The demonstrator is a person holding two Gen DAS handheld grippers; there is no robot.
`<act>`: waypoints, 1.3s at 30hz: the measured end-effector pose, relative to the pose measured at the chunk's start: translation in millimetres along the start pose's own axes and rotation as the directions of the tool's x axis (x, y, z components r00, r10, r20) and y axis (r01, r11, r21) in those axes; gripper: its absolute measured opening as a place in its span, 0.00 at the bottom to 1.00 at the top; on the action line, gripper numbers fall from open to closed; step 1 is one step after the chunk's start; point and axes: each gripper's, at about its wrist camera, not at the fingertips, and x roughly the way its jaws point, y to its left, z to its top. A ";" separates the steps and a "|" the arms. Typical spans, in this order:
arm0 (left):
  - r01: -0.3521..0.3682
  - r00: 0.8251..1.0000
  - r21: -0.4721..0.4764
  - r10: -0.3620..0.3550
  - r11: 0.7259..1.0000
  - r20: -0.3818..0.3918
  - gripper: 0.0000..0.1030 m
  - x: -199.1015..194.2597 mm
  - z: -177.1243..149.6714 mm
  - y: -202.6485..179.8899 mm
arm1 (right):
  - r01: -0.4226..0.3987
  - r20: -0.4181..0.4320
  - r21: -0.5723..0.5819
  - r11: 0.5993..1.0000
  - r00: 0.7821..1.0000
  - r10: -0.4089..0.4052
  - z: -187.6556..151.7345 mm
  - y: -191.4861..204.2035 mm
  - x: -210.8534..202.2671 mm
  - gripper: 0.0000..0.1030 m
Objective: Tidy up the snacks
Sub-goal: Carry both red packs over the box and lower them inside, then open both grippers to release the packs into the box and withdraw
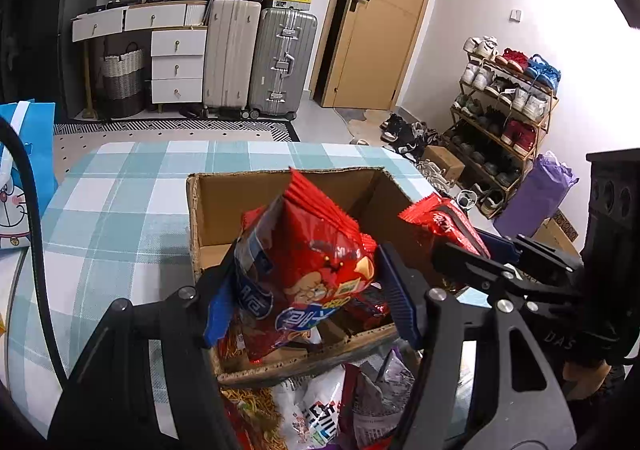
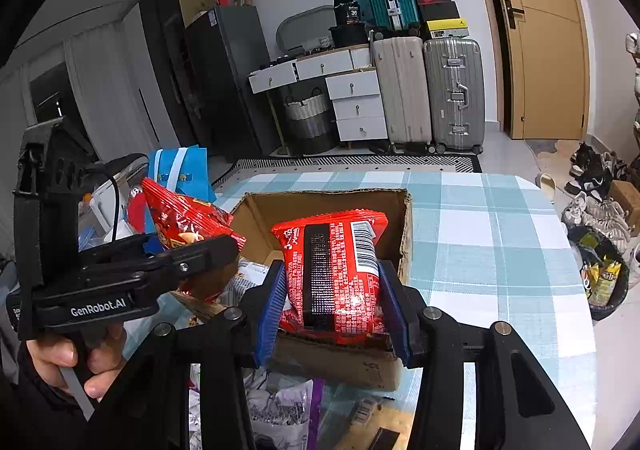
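My left gripper [image 1: 308, 298] is shut on a red snack bag with a cartoon face [image 1: 316, 254] and holds it over the open cardboard box [image 1: 200, 210] on the checked table. My right gripper [image 2: 332, 306] is shut on a red snack bag with a barcode [image 2: 336, 274], held above the box's near edge [image 2: 352, 366]. The right gripper and its bag [image 1: 444, 226] also show at the right of the left wrist view. The left gripper with its red bag [image 2: 184, 222] shows at the left of the right wrist view. Several packets lie in the box bottom [image 1: 360, 310].
More snack packets [image 1: 320, 410] lie on the table in front of the box. A blue gift bag [image 1: 24, 170] stands at the table's left. Beyond are suitcases [image 1: 256, 62], white drawers, a door, and a shoe rack [image 1: 504, 122] at the right.
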 end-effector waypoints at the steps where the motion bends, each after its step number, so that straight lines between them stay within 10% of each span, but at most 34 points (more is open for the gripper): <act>1: -0.001 1.000 0.000 0.001 1.000 -0.003 0.60 2.7 -0.4 0.5 | -0.003 -0.002 -0.002 1.000 1.000 0.003 -0.1 -0.2 2.1 0.45; 27: -0.030 0.996 0.044 0.033 0.999 -0.079 0.63 41.4 -13.1 4.9 | 0.012 -0.021 -0.047 0.999 1.000 -0.013 -1.4 -2.0 32.6 0.47; 39: -0.073 0.996 0.015 0.074 0.997 -0.039 0.99 -16.7 -22.8 8.3 | 0.033 0.010 0.039 0.999 0.999 -0.033 -13.1 -11.9 -25.5 0.99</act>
